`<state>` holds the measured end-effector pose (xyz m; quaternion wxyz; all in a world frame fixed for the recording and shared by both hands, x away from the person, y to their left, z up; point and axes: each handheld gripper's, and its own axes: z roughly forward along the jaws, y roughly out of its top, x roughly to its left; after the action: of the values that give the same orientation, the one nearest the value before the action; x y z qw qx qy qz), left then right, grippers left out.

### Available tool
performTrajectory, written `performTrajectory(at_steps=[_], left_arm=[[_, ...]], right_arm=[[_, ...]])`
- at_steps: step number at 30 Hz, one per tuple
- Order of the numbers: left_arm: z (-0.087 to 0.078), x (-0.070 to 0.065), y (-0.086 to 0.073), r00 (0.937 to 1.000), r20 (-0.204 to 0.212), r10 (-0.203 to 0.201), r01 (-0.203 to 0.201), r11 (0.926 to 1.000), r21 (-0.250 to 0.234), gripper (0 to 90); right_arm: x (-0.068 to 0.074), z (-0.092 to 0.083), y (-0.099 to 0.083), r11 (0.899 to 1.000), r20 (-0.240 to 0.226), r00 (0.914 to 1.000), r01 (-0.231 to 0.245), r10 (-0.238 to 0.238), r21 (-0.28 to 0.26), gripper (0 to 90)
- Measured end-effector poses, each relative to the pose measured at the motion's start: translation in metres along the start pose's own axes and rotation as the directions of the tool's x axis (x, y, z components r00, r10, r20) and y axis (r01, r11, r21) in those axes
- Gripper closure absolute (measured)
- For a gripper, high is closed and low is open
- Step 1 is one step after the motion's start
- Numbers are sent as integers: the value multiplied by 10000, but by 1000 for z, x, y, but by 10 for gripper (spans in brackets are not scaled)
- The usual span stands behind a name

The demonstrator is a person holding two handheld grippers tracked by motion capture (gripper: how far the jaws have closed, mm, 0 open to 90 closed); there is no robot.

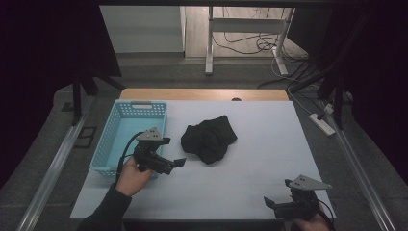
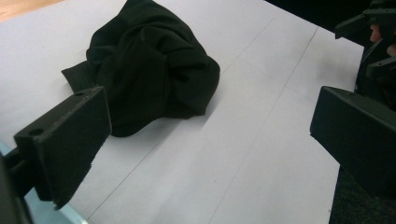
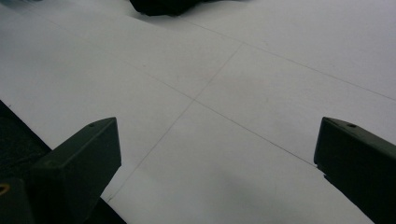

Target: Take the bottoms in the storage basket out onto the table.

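A white table (image 1: 231,183) seen from above holds one crumpled black cloth (image 1: 210,138) and one light blue plastic basket (image 1: 109,139). No brand, label or readable writing appears on any of them. The cloth lies bunched in a heap near the middle of the table, just right of the basket and apart from it. The basket sits at the table's left edge, with slotted walls and a handle cut-out in its far rim.

Two hand-held grippers are present, one in each of the person's hands. The left gripper (image 1: 178,163) hovers by the basket's near right corner, pointing right toward the cloth, close to it but not touching. In the left gripper view its two black jaws stand wide apart, with nothing between them and the cloth lying just ahead. The right gripper (image 1: 269,202) is at the table's near right corner, well away from the cloth. In the right gripper view its jaws are also spread wide, over bare white tabletop crossed by faint thin lines.
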<state>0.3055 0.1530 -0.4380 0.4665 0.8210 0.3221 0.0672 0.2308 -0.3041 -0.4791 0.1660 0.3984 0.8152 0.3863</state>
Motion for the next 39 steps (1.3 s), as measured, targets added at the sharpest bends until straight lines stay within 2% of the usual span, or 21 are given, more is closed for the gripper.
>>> performTrajectory(at_steps=[12,32,39], left_arm=[[-10,1,-11,9997,-227,-111,112,9999,39,2],[-27,2,-34,9974,-487,-533,533,9986,-7,4],[-31,4,-41,9967,-373,-727,726,9974,-46,1]], right_arm=[[0,0,0,10000,7,10000,-1,1,2,11],[0,0,0,10000,34,10000,24,-24,31,11],[1,0,0,10000,32,10000,40,-41,56,11]])
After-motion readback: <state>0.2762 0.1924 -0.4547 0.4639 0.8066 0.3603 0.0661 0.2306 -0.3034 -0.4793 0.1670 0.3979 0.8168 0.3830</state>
